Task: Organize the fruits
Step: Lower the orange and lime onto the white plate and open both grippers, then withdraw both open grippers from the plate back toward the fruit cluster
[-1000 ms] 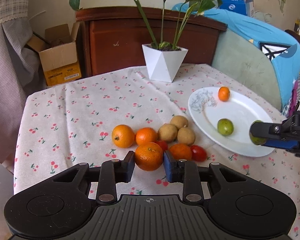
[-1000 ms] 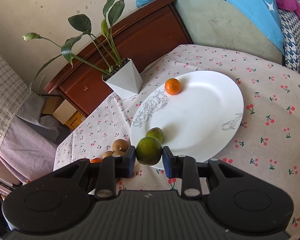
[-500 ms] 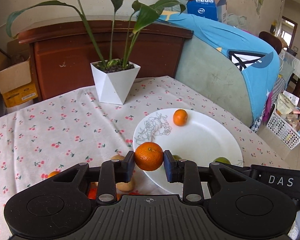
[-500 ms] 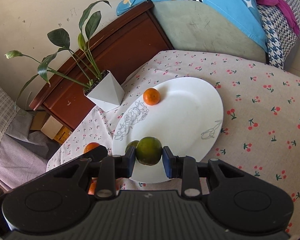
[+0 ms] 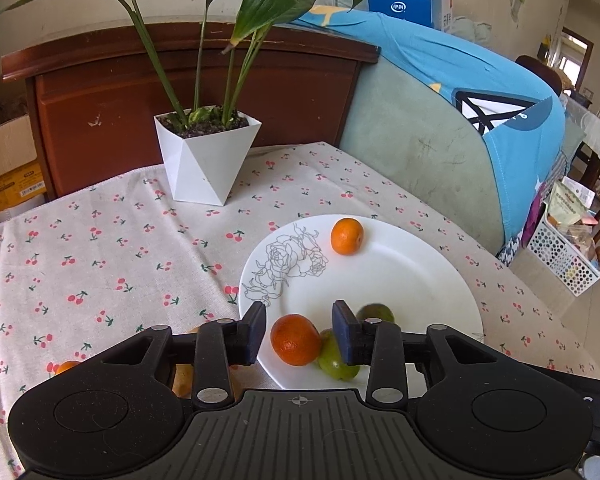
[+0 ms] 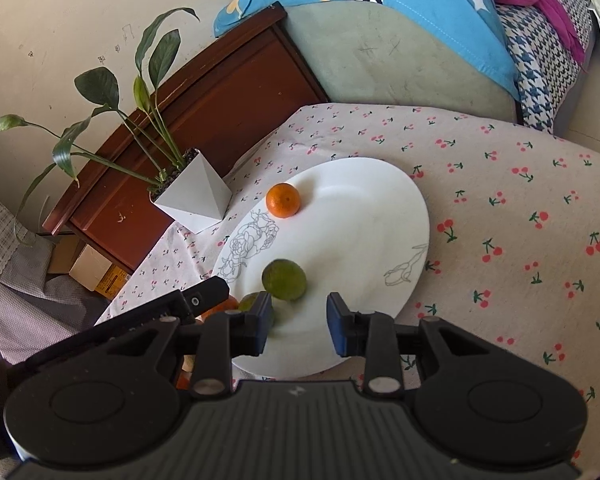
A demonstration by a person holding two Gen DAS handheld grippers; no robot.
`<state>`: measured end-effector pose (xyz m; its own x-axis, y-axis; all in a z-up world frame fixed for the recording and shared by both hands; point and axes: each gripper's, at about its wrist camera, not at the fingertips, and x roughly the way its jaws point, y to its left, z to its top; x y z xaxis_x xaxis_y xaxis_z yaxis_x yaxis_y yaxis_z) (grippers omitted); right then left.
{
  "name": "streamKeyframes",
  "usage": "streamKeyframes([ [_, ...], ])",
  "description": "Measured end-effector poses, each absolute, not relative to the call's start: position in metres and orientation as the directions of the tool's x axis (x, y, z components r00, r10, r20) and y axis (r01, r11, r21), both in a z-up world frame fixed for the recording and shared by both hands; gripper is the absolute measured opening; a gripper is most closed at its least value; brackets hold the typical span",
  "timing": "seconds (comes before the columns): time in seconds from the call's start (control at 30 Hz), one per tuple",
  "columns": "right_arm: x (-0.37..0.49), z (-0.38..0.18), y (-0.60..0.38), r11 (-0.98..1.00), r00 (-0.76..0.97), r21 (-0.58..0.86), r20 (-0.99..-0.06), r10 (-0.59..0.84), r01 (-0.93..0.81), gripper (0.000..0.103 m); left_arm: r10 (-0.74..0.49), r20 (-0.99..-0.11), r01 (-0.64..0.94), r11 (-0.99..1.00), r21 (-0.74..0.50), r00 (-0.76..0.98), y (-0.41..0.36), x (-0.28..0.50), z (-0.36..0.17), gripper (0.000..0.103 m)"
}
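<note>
Both grippers, left [image 5: 299,330] and right [image 6: 296,322], now gape empty, having just dropped the orange [image 5: 295,339] and green citrus [image 6: 284,279] onto the plate's [image 5: 420,276] near-left part; more fruit waits on the cloth.

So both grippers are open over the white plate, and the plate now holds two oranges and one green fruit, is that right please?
Not quite: the white plate holds two oranges and two green fruits, as the left wrist view shows. The left gripper and right gripper are indeed open.
</note>
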<state>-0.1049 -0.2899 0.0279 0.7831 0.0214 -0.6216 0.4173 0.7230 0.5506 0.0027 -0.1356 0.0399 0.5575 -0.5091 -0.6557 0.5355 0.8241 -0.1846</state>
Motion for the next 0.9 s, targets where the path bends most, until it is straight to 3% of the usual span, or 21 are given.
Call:
streamKeyframes([
  [0.2,-0.103,0.029,-0.286,0.734,0.785,0.557,-0.617,0.052,0.389,0.032,-0.479,-0.663,0.499,0.848,-0.180,0.575,-0.128,0.004,0.051,0.052],
  [0.6,-0.101,0.036,-0.267,0.786,0.802,0.553,-0.584,0.128,0.277,0.033,-0.384,-0.697,0.425,0.896,-0.125,0.605,-0.086,0.011,0.071,0.054],
  [0.9,-0.098,0.036,-0.244,0.833,0.797,0.529,-0.568,0.205,0.162,0.033,-0.361,-0.680,0.361,0.920,-0.150,0.638,-0.042,0.005,0.077,0.054],
])
